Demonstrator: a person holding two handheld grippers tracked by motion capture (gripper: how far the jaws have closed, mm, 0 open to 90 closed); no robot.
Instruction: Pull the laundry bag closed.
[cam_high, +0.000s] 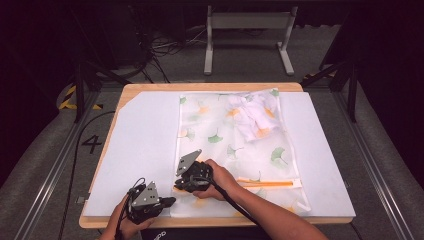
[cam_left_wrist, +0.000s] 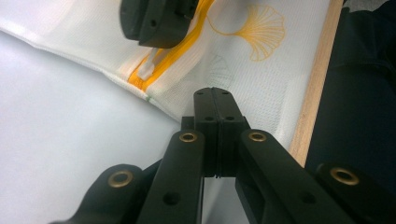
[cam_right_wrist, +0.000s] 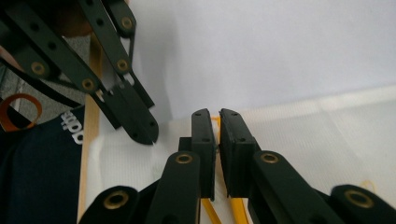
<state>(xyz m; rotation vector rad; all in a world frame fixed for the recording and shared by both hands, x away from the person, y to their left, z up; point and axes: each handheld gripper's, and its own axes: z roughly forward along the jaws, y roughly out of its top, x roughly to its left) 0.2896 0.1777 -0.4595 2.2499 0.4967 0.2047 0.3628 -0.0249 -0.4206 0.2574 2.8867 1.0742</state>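
Your left tongs (cam_left_wrist: 215, 100) clamp the mesh bag (cam_left_wrist: 261, 88) corner; your right tongs (cam_right_wrist: 217, 122) clamp its orange zipper (cam_right_wrist: 215, 122).

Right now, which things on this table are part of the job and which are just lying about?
In the job:
- white mesh laundry bag printed with ginkgo leaves
- its orange zipper and white zipper pull
- left gripper, pinching the bag's corner
- right gripper, at the zipper

Lying about:
- white board under the bag
- grey metal stand behind the table
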